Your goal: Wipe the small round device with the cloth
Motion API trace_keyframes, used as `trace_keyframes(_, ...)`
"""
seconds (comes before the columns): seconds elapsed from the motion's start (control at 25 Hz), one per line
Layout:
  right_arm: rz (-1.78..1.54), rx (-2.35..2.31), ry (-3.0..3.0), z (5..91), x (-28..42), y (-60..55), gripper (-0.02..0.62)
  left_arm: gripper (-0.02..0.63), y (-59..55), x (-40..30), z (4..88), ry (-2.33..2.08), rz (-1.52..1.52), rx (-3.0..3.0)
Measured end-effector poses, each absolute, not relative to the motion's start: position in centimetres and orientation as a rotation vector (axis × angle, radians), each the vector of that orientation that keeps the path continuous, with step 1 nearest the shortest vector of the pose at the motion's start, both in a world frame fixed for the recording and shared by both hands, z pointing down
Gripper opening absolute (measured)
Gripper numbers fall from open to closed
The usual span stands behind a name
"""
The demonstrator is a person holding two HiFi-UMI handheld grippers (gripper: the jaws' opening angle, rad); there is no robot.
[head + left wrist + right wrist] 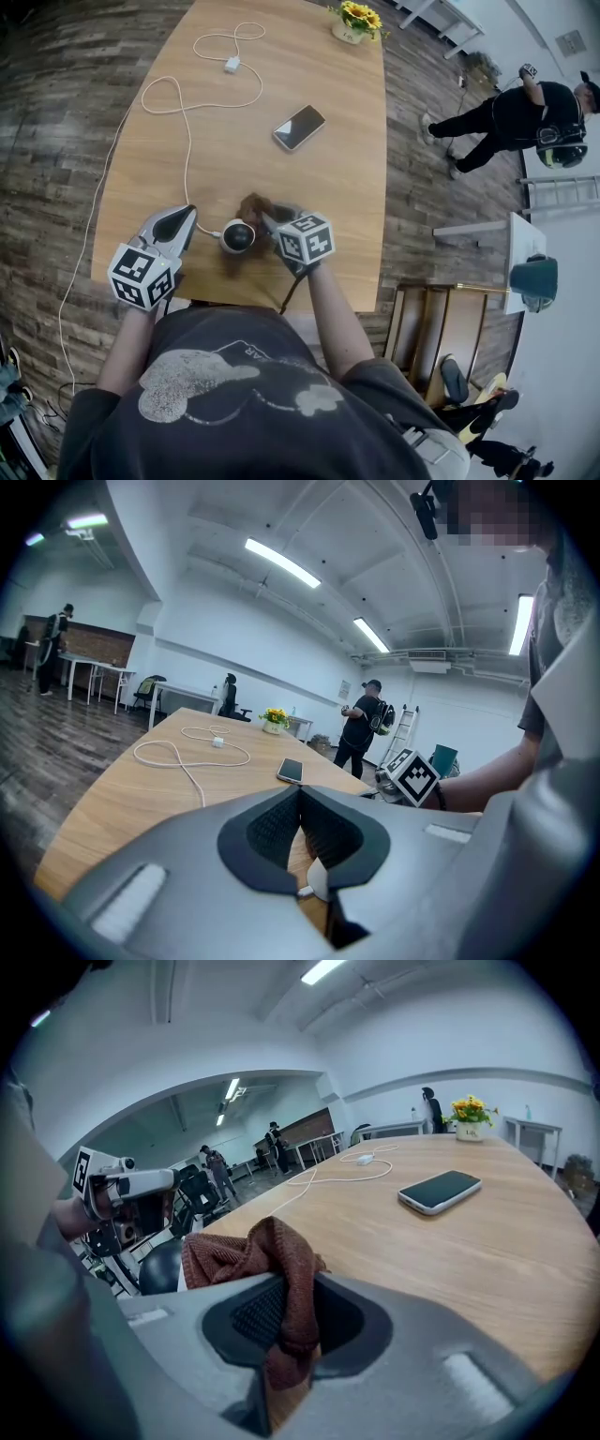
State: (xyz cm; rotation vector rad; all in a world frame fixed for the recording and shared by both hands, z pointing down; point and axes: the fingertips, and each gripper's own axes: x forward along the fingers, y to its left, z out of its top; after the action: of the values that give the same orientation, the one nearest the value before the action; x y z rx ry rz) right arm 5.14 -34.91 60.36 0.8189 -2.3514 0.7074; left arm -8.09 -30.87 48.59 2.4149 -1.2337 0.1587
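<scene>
The left gripper (187, 216) is sitting just left of the small round device (237, 235), its jaws pressed together at the tips with nothing clearly pinched between them. One white cable (187, 150) is passing close by those tips and reaching the device's left side; beyond the device it is looping far up the table (328, 206) to one white plug (232, 65).

The one device is resting near the table's near edge, just in front of the person; its dark face is turning upward inside a pale rim; being round, it is showing no long axis, and only the cable is giving it a direction, leading off to the left.

One brown cloth (254, 207) is bunching just beyond and right of the device, seeming to touch its far side. The right gripper (274, 219) is coming in just right of the device, its jaws pinching a fold of that cloth, the rest hanging out over the pads.

Farther beyond and right of the device, one phone (299, 127) is lying flat, screen up, well apart, with bare wood between. One pot of yellow flowers (356, 21) is standing at the far edge. Right of the device, bare tabletop is running out to the right edge.
</scene>
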Motion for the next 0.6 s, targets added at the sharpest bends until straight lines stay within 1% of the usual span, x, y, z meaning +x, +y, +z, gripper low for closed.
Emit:
trace_keyframes(0.2, 0.658, 0.919, -2.402, 57.2, 5.8, -35.9, 0.055, 0.017, -30.9, -8.3, 48.2, -1.236, 0.152, 2.427)
trace_keyframes(0.6, 0.465, 1.002, -2.677, 43.9, 3.3, -36.4, 0.055, 0.017, -30.7, -8.8, 47.4, -1.226, 0.117, 2.457)
